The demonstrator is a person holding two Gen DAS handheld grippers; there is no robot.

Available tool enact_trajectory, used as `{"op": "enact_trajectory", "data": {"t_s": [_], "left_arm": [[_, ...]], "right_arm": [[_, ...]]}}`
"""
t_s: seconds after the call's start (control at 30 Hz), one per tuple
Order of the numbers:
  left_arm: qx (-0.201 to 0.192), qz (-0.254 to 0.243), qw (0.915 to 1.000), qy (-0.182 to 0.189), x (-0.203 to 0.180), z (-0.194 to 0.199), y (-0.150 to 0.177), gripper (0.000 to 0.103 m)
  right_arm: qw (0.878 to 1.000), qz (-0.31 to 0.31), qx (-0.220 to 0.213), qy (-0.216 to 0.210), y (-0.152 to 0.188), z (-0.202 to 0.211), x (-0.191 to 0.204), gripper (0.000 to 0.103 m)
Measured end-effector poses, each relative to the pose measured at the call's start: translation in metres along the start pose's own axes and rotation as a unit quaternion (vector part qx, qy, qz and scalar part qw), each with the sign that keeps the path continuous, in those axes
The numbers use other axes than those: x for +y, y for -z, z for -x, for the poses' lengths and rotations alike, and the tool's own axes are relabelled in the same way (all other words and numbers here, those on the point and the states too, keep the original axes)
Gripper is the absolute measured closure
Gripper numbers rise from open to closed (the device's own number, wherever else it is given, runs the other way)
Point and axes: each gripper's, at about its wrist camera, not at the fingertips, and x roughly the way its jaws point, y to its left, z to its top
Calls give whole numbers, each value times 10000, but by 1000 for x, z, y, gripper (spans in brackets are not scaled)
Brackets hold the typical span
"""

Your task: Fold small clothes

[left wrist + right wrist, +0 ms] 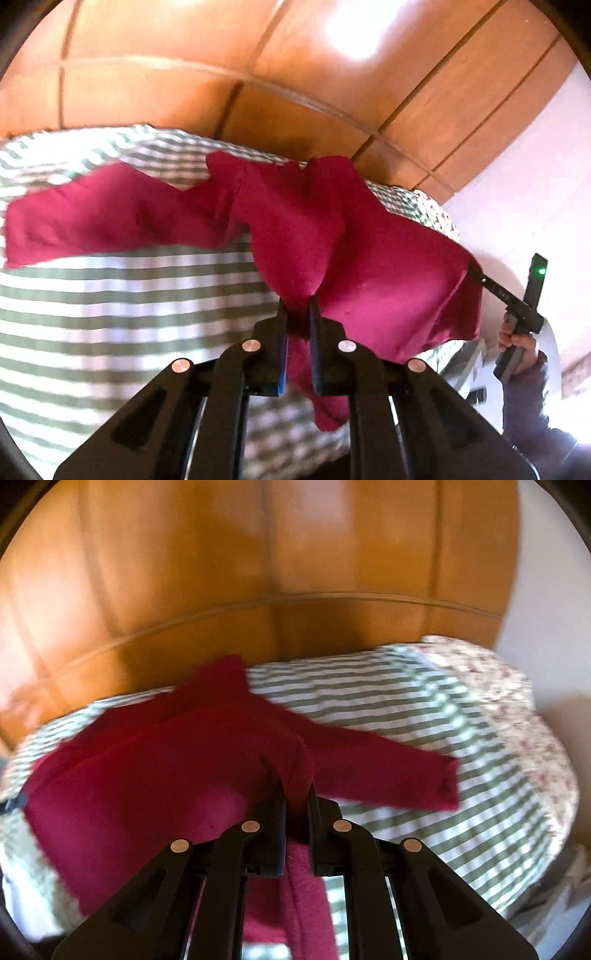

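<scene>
A small magenta-red long-sleeved top [332, 236] hangs lifted over the green-and-white striped bed cover [110, 295]. My left gripper [298, 306] is shut on a bunch of its fabric, which runs down between the fingers. In the left wrist view the right gripper [476, 271] pinches the top's far right edge, held by a person's hand [521, 343]. The right wrist view shows the same top [166, 768] with one sleeve [388, 775] trailing right over the bed cover [424, 716]. My right gripper [297, 790] is shut on a fold near that sleeve's shoulder.
A wooden panelled wardrobe [258, 74] rises behind the bed. A floral bedspread [517, 701] lies at the bed's right end, beside a pale wall [535, 166].
</scene>
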Motion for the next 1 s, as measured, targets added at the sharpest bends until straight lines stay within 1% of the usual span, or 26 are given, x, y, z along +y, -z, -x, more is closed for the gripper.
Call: {"op": "enact_trajectory", "data": {"t_s": [0.03, 0.07, 0.1, 0.13, 0.17, 0.2, 0.23, 0.27, 0.3, 0.33, 0.4, 0.5, 0.57, 0.6, 0.67, 0.7, 0.73, 0.77, 0.8, 0.87, 0.9, 0.93, 1.0], "left_arm": [[-31, 22, 10000, -5, 5, 12, 0, 90], [-157, 73, 9998, 38, 15, 29, 4, 88], [-381, 156, 9991, 85, 24, 45, 8, 68], [-531, 291, 9981, 103, 35, 56, 12, 35], [-664, 478, 9966, 97, 50, 66, 16, 27], [-756, 738, 9944, 74, 65, 69, 22, 29], [-744, 969, 9925, 70, 79, 67, 29, 29], [-715, 1088, 9915, 78, 89, 65, 36, 29], [-633, 1177, 9910, 62, 100, 58, 47, 29], [-571, 1209, 9910, 58, 102, 48, 55, 29], [-452, 1159, 9920, 190, 104, 23, 78, 29], [-336, 1181, 9916, 407, 109, -11, 101, 27], [-302, 1136, 9911, 623, 100, -28, 110, 24], [-287, 1033, 9914, 749, 94, -38, 114, 24], [-239, 805, 9916, 979, 81, -48, 116, 26], [-183, 644, 9926, 1012, 73, -52, 116, 39], [-85, 494, 9935, 1023, 66, -54, 114, 75], [11, 363, 9942, 1014, 61, -55, 111, 87], [10, 280, 9948, 983, 59, -52, 108, 89], [-68, 180, 9945, 1032, 53, -36, 101, 91], [-152, 49, 9952, 968, 47, -22, 94, 91], [-233, -27, 9957, 895, 43, -9, 87, 91], [-405, -181, 9948, 918, 33, 28, 73, 91]], "right_arm": [[9998, 42, 114, -143, 10, 1, 6, 95], [9990, 129, 326, -286, 24, -1, 14, 95], [9971, 275, 608, -373, 41, -8, 23, 95], [9960, 329, 733, -382, 50, -13, 26, 95], [9944, 311, 927, -388, 64, -21, 29, 95], [9932, 239, 1071, -384, 74, -29, 28, 95], [9915, 227, 1238, -337, 84, -38, 28, 95], [9904, 240, 1325, -316, 90, -42, 29, 95], [9891, 202, 1425, -310, 98, -46, 26, 90], [9886, 132, 1477, -275, 102, -49, 24, 74], [9883, -90, 1512, -179, 109, -53, 17, 53], [9836, -269, 1749, -347, 125, -61, 12, 53], [9809, -264, 1888, -398, 134, -65, 13, 53], [9801, -283, 1918, -436, 137, -67, 14, 53], [9806, -268, 1899, -400, 142, -69, 18, 53], [9811, -231, 1883, -384, 143, -68, 21, 54], [9813, -205, 1870, -413, 143, -68, 25, 69], [9811, -180, 1853, -526, 141, -68, 31, 78], [9821, -99, 1797, -564, 138, -67, 40, 90], [9847, 98, 1583, -717, 126, -58, 57, 94], [9858, 127, 1441, -853, 118, -51, 64, 94], [9870, 159, 1184, -1073, 106, -38, 71, 94], [9862, 205, 762, -1453, 86, -14, 79, 94]]}}
